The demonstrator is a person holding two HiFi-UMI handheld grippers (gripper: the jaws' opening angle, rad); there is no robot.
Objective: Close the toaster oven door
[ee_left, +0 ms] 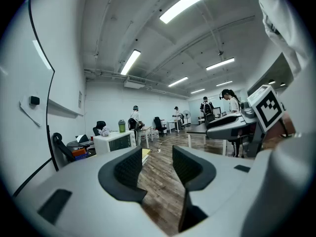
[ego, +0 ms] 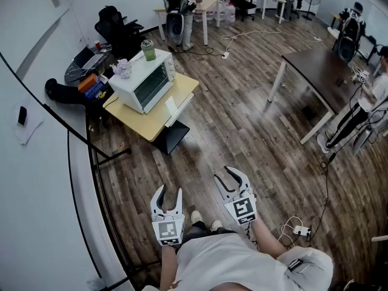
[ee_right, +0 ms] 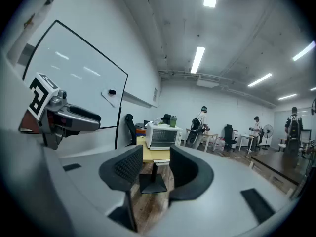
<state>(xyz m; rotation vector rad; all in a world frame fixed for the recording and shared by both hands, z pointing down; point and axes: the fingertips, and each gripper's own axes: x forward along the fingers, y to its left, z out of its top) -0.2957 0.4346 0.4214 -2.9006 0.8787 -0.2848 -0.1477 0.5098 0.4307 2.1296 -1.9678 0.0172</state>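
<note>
The white toaster oven (ego: 145, 80) stands on a small yellow table (ego: 182, 96) at the far left of the room, several steps from me. Its glass door stands upright against its front. It also shows small and far off as the oven (ee_left: 114, 142) in the left gripper view and the oven (ee_right: 161, 135) in the right gripper view. My left gripper (ego: 170, 191) and right gripper (ego: 235, 172) are held close to my body over the wood floor. Both stand narrowly open, and nothing sits between the left gripper (ee_left: 157, 164) jaws or the right gripper (ee_right: 156, 167) jaws.
A green bottle (ego: 148, 49) stands on top of the oven. Black office chairs (ego: 118, 29) and clutter sit behind the table by the whiteboard wall. A dark table (ego: 321, 71) and a person (ego: 370, 111) are at the right. Cables (ego: 297, 229) lie near my feet.
</note>
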